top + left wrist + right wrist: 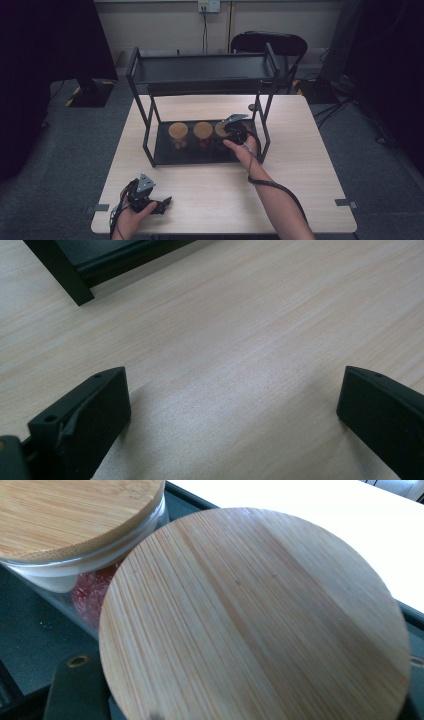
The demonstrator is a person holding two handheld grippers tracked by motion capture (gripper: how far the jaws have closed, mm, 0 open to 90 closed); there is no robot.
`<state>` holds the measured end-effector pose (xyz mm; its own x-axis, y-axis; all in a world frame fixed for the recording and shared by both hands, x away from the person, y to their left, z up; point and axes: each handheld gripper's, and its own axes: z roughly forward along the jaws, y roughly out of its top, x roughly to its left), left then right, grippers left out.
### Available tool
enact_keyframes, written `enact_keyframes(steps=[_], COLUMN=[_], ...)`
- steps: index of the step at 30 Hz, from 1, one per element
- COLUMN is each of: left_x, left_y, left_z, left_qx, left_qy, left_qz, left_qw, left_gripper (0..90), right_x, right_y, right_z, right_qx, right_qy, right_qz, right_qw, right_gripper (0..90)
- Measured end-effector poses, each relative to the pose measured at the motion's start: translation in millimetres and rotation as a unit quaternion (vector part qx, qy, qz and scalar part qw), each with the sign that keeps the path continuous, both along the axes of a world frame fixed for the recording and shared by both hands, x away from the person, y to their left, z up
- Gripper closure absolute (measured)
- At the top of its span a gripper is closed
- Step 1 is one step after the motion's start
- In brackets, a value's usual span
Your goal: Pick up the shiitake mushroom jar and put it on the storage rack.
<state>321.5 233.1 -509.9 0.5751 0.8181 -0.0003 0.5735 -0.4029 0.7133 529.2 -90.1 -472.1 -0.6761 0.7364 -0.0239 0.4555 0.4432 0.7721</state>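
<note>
Risk sits with the right tongs (231, 131), pinching the rightmost jar (255, 615) on the rack's lower tray (165, 152): crowding the middle jar (203, 131), it may knock it. The left tongs (159, 204) rest spread on the desk (300, 165).

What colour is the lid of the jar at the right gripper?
Light bamboo-brown, striped grain on the lid; clearest in the right gripper view.

Just left of the right gripper (226, 132), a red-filled, bamboo-lidded glass jar (203, 132), then a second bamboo-lidded jar (178, 134), inside the black metal two-tier rack (200, 70) on the pale wooden table (210, 195).
</note>
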Motion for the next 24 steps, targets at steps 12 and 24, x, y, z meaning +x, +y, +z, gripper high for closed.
enact_keyframes(steps=[12,24], left_x=[0.0,0.0], left_y=[0.0,0.0], left_z=[0.0,0.0], left_qx=[0.0,0.0], left_qy=[0.0,0.0], left_qz=[0.0,0.0], left_qw=[1.0,1.0], left_gripper=[0.4,0.4], right_x=[2.8,5.1], right_y=[0.1,-0.1], right_z=[0.0,-0.3], right_qx=[0.0,0.004], right_qy=[0.0,-0.001], right_qz=[-0.003,-0.008], right_qw=[1.0,1.0], right_gripper=[25.6,25.7])
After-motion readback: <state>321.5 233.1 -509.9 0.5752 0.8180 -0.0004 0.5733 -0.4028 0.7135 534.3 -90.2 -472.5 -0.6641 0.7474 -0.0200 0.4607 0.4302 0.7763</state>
